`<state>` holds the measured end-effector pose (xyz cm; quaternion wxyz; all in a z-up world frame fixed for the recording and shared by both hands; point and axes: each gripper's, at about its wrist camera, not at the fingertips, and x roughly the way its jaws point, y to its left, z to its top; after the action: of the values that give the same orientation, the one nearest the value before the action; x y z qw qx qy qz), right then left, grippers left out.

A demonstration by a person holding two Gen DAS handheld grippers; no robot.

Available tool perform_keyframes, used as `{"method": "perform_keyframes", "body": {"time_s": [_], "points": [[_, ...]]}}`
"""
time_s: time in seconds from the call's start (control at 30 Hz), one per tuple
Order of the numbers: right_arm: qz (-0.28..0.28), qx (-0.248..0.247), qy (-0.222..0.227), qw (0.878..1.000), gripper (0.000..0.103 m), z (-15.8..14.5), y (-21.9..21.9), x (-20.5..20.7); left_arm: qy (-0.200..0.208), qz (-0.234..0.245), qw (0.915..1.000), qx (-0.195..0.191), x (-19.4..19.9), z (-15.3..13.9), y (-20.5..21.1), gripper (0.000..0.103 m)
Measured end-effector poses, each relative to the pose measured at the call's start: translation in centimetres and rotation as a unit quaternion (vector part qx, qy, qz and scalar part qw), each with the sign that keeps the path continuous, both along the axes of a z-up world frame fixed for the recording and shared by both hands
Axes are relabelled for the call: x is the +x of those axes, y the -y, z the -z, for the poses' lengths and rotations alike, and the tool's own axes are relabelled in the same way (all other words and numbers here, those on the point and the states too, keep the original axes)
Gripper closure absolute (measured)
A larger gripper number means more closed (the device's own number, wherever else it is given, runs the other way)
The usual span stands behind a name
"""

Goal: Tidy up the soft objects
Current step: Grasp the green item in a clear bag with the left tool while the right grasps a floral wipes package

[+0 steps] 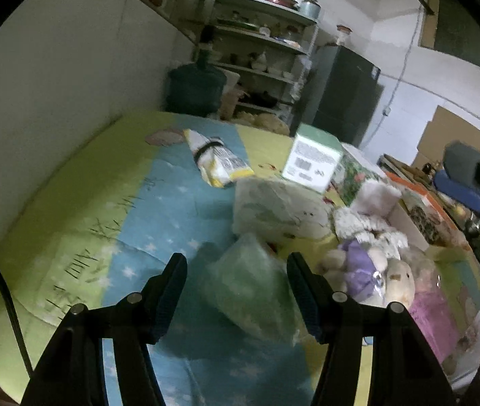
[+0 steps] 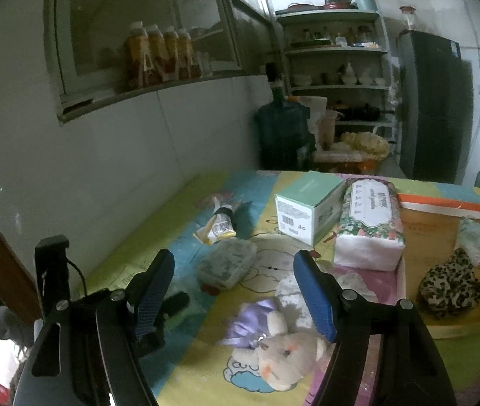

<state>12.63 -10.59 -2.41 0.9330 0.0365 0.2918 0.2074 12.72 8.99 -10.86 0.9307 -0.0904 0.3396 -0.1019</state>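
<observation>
Two grippers over soft toys on a bed

The left gripper (image 1: 236, 267) has fingers apart around a green bag (image 1: 250, 291). The right gripper (image 2: 233, 270), fingers apart, hangs above the bunny toy (image 2: 284, 355).

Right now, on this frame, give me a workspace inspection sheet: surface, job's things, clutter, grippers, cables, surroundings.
Surface: cartoon-print sheet, green, blue and yellow.
Job's things: plush toy in a purple dress; green plastic-wrapped pack; leopard-print soft item in the orange-rimmed tray.
Clutter: green box, tissue pack, snack bag.
Grippers: left gripper open, astride the green pack; right gripper open, empty.
Cables: black cable.
Surroundings: shelves, fridge, water jug.
</observation>
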Motion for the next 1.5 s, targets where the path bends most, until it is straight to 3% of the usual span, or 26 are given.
{"method": "perform_keyframes", "body": {"time_s": [0.07, 0.17, 0.47, 0.67, 1.07, 1.4, 1.5], "points": [[-0.002, 0.000, -0.003, 1.000, 0.029, 0.2, -0.1, 0.2, -0.008, 0.000, 0.9999, 0.012, 0.1, 0.5, 0.4, 0.058], [-0.004, -0.001, -0.006, 1.000, 0.028, 0.5, -0.3, 0.4, -0.009, -0.004, 0.9999, 0.005, 0.1, 1.0, 0.3, 0.061], [0.004, -0.004, -0.028, 1.000, 0.028, 1.7, -0.9, 2.1, 0.008, -0.018, 0.9998, 0.005, -0.7, 0.5, -0.6, 0.063], [-0.009, -0.012, -0.056, 0.998, 0.029, 3.1, -3.2, 4.2, 0.042, -0.055, 0.9974, 0.020, -2.4, -1.3, -2.2, 0.063], [0.022, -0.090, -0.124, 0.988, 0.029, 7.7, -8.8, 9.2, 0.065, -0.084, 0.9943, 0.015, -3.1, -2.2, -5.3, 0.063], [0.043, -0.138, -0.118, 0.982, 0.029, 9.5, -10.9, 10.7, 0.065, -0.079, 0.9947, -0.003, -2.8, -1.8, -6.0, 0.063], [0.035, -0.134, -0.117, 0.983, 0.038, 9.5, -10.8, 10.6, 0.063, -0.077, 0.9950, -0.006, -2.7, -1.6, -6.1, 0.063]]}}
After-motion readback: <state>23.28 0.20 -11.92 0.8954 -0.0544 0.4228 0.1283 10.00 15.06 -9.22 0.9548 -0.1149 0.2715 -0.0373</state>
